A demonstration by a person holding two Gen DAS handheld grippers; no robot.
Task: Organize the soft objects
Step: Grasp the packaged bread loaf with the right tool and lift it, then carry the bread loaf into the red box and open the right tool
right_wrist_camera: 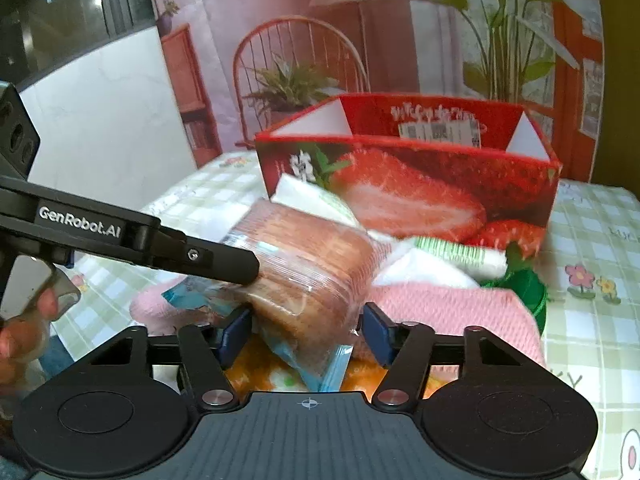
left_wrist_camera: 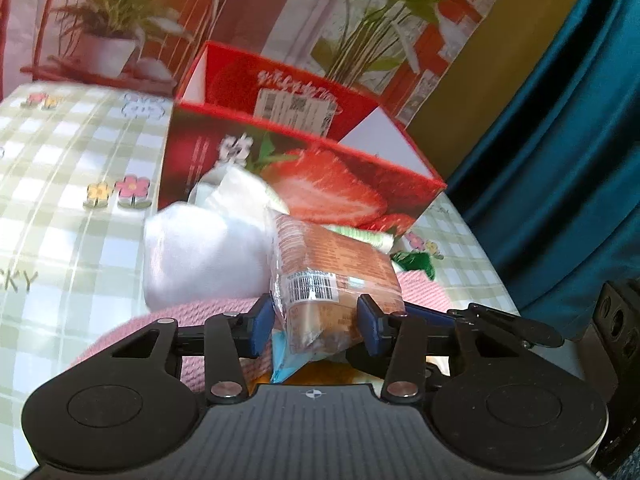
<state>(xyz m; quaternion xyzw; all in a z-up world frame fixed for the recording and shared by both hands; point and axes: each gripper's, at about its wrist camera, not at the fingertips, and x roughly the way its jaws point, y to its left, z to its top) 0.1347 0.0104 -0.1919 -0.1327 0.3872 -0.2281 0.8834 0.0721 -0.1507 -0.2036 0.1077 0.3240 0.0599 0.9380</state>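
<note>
One table [left_wrist_camera: 60,168] carries everything, covered in a green-and-white checked cloth with small flower prints. From the left in the left wrist view, a white soft bundle [left_wrist_camera: 200,256] lies on the cloth, its right side against a clear-wrapped bread package [left_wrist_camera: 328,276]. Behind both stands one red strawberry box [left_wrist_camera: 304,168], open at the top, with a white label on its inner back wall. Leaning on the box front is one white tissue pack [left_wrist_camera: 240,188]. Further right, a white roll with green print [left_wrist_camera: 368,238] lies at the foot of the box, and just beyond it sits one green object [left_wrist_camera: 414,262], too blurred to name. Under the pile a pink knitted cloth [left_wrist_camera: 420,284] spreads out, with one orange patterned item [right_wrist_camera: 360,376] showing below the bread.

There are two hand-held grippers. The left hand-held gripper [left_wrist_camera: 316,322] stands about half open with the bread package between its blue pads; the pad on the left touches the wrapper and the pad on the right sits at its edge, but whether they squeeze it I cannot tell. The right hand-held gripper [right_wrist_camera: 306,328] is likewise about half open around the lower end of the same package, both pads at the wrapper, grip unclear. In the right wrist view the left tool's black finger [right_wrist_camera: 224,264] rests against the package's left side, and a person's hand [right_wrist_camera: 24,328] holds that tool at the left edge.
</note>
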